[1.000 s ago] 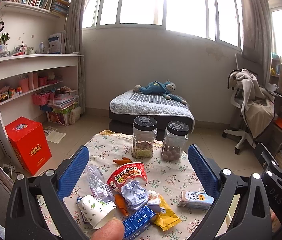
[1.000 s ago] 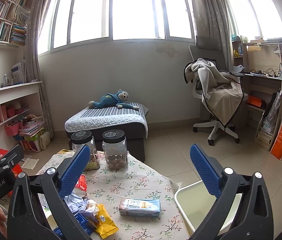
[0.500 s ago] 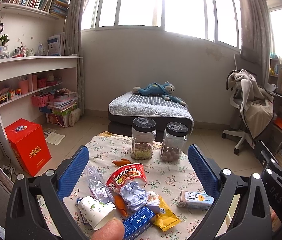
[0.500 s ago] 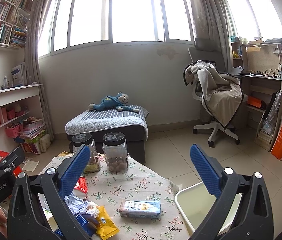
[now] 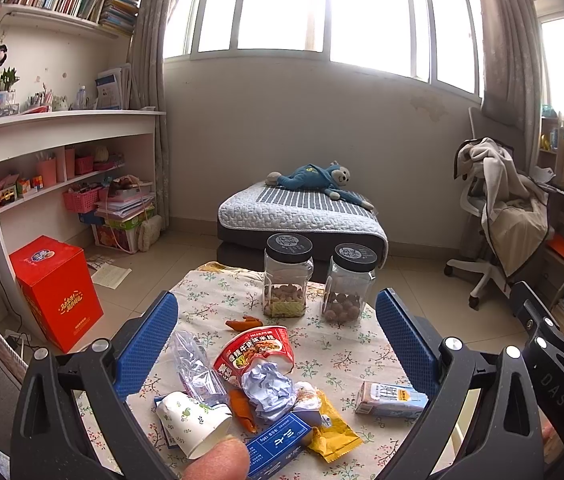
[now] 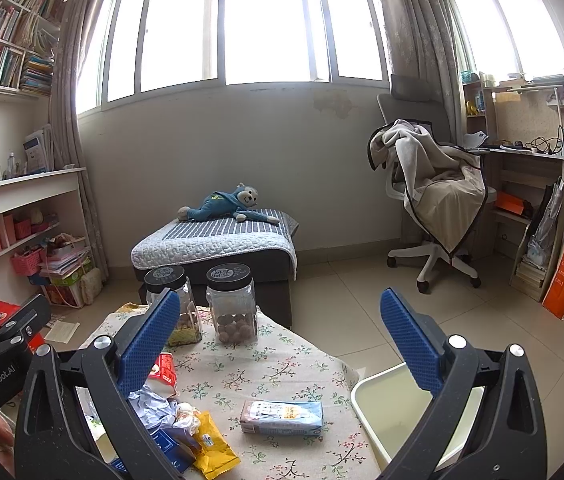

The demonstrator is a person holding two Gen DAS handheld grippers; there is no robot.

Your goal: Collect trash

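Note:
Trash lies piled on a floral-cloth table (image 5: 337, 354): a red noodle cup (image 5: 256, 350) on its side, crumpled paper (image 5: 268, 390), a white paper cup (image 5: 192, 422), a clear plastic bag (image 5: 196, 364), a blue box (image 5: 278, 442), a yellow wrapper (image 5: 331, 428) and a pale blue carton (image 5: 391, 398). My left gripper (image 5: 276, 334) hovers open above the pile, holding nothing. My right gripper (image 6: 280, 336) is open and empty too, over the carton (image 6: 282, 416) and yellow wrapper (image 6: 212, 446). A white bin (image 6: 397, 408) stands at the table's right edge.
Two clear jars with black lids (image 5: 287, 280) (image 5: 347, 282) stand at the table's far side. Beyond are a low bed with a blue plush monkey (image 5: 317, 180), a red box (image 5: 56, 290) on the floor left, shelves, and a draped office chair (image 6: 433, 208) right.
Both views have tilted slightly; the table and trash sit a little lower in the frames. Nothing was grasped and the trash has not moved.

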